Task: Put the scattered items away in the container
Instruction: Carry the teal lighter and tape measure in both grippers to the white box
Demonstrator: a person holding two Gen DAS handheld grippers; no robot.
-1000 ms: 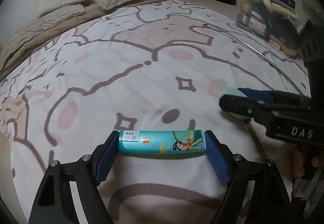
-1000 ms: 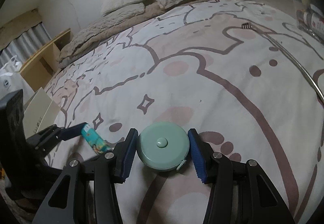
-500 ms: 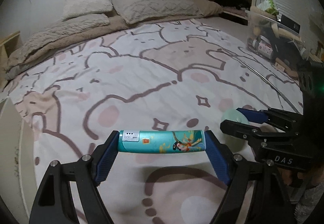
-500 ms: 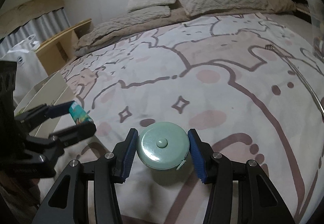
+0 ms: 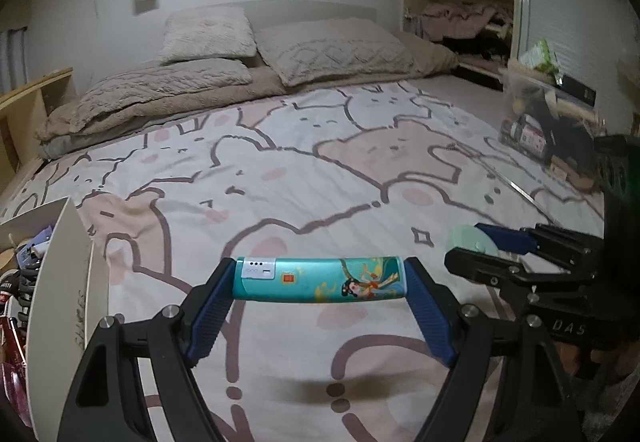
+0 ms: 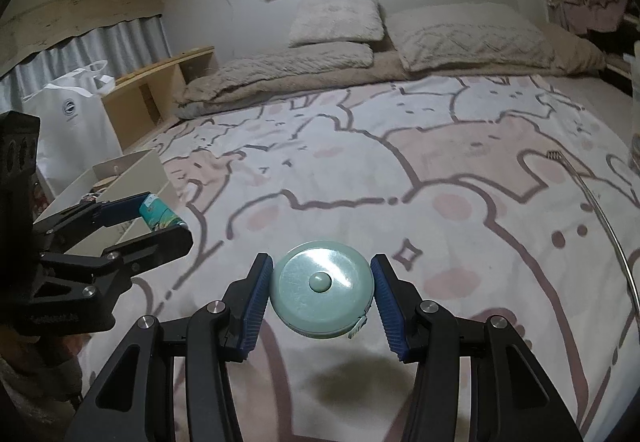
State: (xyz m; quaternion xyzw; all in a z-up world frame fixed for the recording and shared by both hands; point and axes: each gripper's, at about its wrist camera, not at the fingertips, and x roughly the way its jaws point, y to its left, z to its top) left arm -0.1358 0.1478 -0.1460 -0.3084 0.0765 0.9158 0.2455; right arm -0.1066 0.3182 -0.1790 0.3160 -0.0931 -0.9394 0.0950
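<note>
Scattered items ride clear of the bed (image 5: 320, 170): the left hand-held gripper (image 5: 320, 282) clamps a teal tube (image 5: 320, 280) endwise, the right hand-held gripper (image 6: 322, 288) pinches a round green tape measure (image 6: 322, 288). Both remain outside the white container (image 5: 60, 282) at left, already part-filled.

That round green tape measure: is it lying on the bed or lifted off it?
Lifted. The right gripper clamps the tape measure, whose shadow falls on the bedspread below.
</note>
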